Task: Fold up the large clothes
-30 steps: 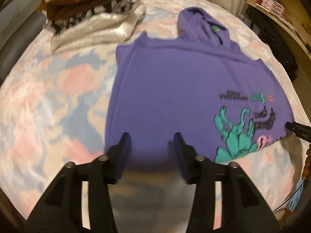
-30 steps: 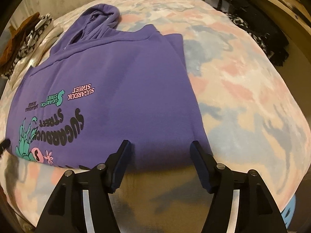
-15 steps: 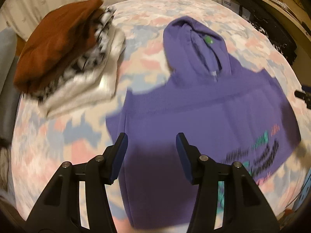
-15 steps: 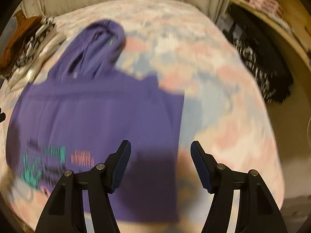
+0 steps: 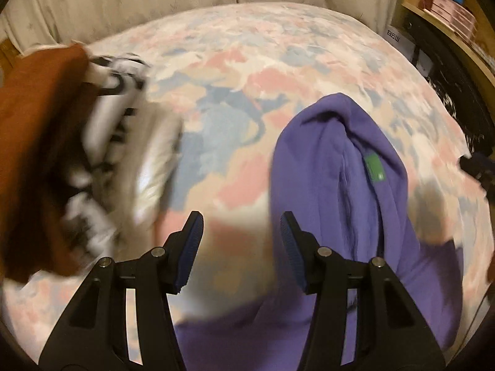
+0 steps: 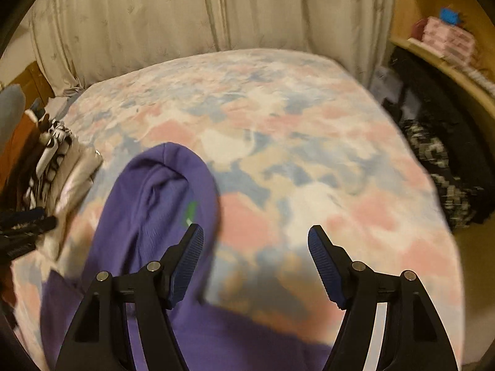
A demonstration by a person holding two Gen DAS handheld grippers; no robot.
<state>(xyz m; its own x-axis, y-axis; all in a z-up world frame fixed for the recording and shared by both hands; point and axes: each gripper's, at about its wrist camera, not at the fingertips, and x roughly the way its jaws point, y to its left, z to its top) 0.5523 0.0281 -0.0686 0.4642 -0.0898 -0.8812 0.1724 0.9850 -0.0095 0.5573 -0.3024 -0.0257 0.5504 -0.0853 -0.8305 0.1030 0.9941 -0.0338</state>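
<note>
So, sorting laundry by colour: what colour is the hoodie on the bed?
Purple hoodie, clearest in the left wrist view.

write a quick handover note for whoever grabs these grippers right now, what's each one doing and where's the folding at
Left gripper: open, empty, above the bedspread just left of the hood.
Right gripper: jaws just widened, nothing between them, to the right of the hood.
Purple hoodie: lies flat on the bed, hood pointing toward the curtain.
Done: folded pile sits at the left edge.
Left: the hood still sticks out; likely fold it in, then stack the hoodie.
</note>
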